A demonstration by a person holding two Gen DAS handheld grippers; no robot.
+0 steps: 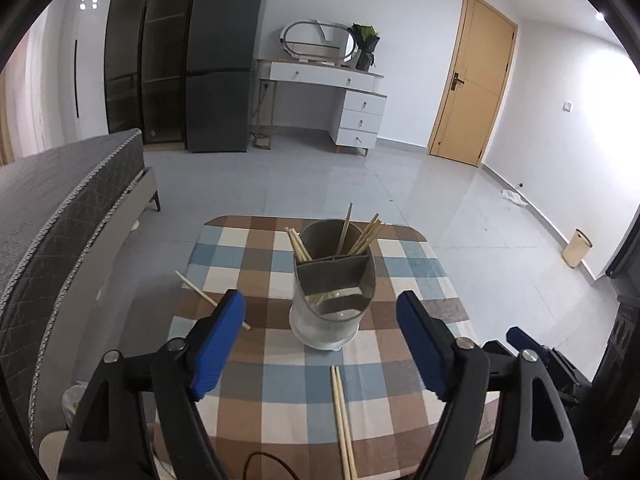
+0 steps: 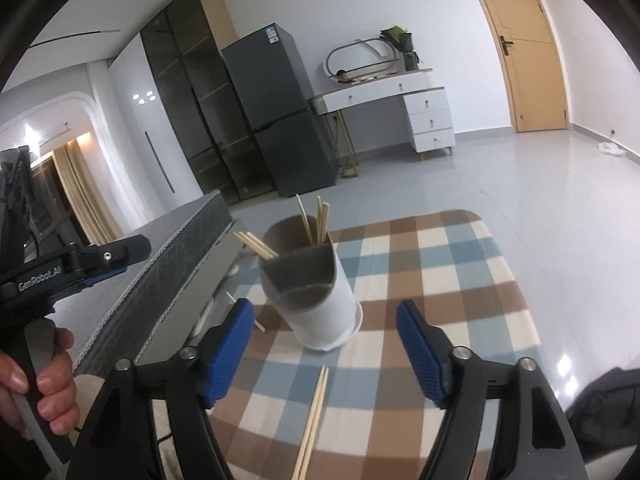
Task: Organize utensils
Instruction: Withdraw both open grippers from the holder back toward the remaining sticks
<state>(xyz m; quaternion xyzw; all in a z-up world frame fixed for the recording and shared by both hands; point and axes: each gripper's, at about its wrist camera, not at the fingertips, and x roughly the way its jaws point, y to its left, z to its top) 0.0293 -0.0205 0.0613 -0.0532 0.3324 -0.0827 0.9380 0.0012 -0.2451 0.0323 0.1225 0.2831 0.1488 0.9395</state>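
Note:
A grey divided utensil holder (image 1: 334,292) (image 2: 312,300) stands mid-table on a white base, with several wooden chopsticks (image 1: 360,232) (image 2: 316,216) sticking out of its far compartments. A pair of chopsticks (image 1: 342,420) (image 2: 312,424) lies on the checked cloth in front of it. One more chopstick (image 1: 200,294) lies at the left of the table, partly behind a finger. My left gripper (image 1: 320,312) is open, with the holder beyond its blue fingers (image 1: 218,344). My right gripper (image 2: 324,320) is open too, empty, facing the holder.
The small table (image 1: 256,248) (image 2: 460,280) wears a blue, brown and white checked cloth. A grey bed (image 1: 60,208) (image 2: 168,272) runs along its left side. A hand (image 2: 44,392) holds the left gripper's handle at the left in the right wrist view. A cable (image 1: 264,460) lies at the near edge.

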